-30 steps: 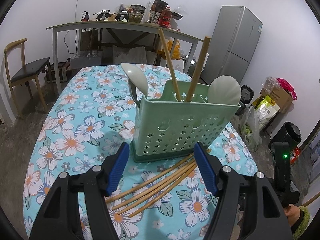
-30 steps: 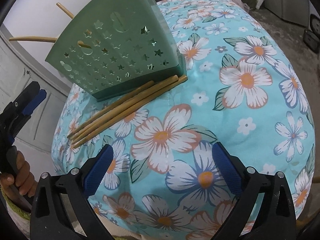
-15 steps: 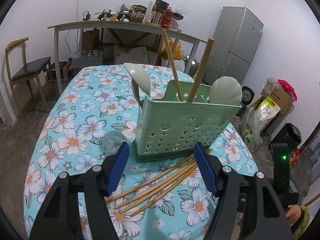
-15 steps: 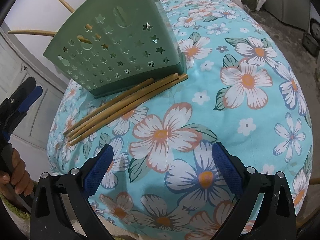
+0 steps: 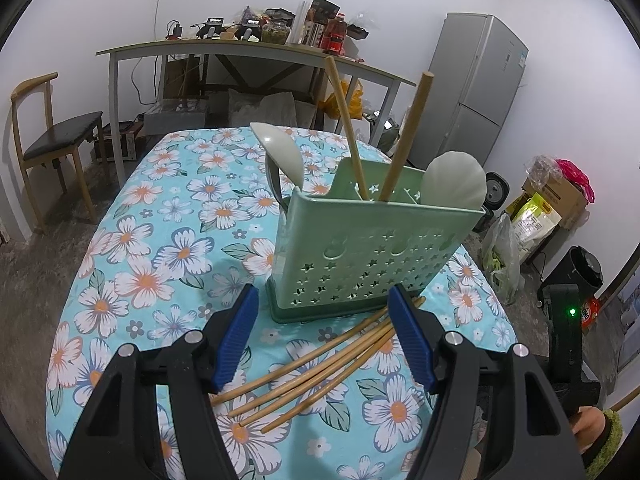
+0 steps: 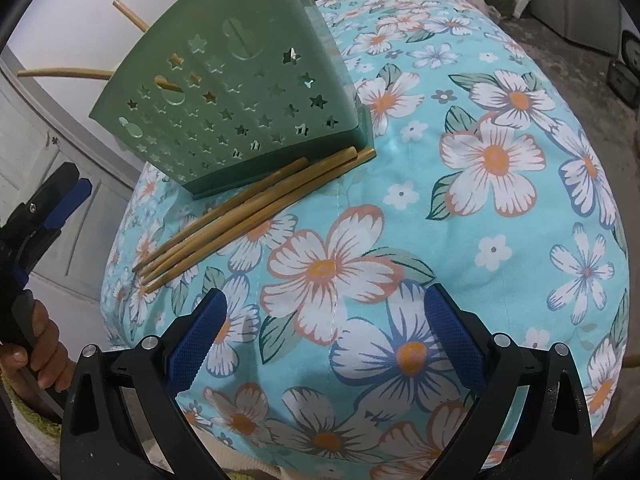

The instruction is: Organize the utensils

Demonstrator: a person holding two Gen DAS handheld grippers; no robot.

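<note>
Bamboo chopsticks lie loose on the desk against the green holder exactly as a second ago, both grippers' fingers spread and empty, so nothing has changed and sorting is likely not resumed.

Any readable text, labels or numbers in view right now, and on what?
None can be read.
Fridge sticker: too small.
Yellow bag print: blurred.
Red bottle label: blurred.
Green holder: star cut-outs only, no text.
</note>
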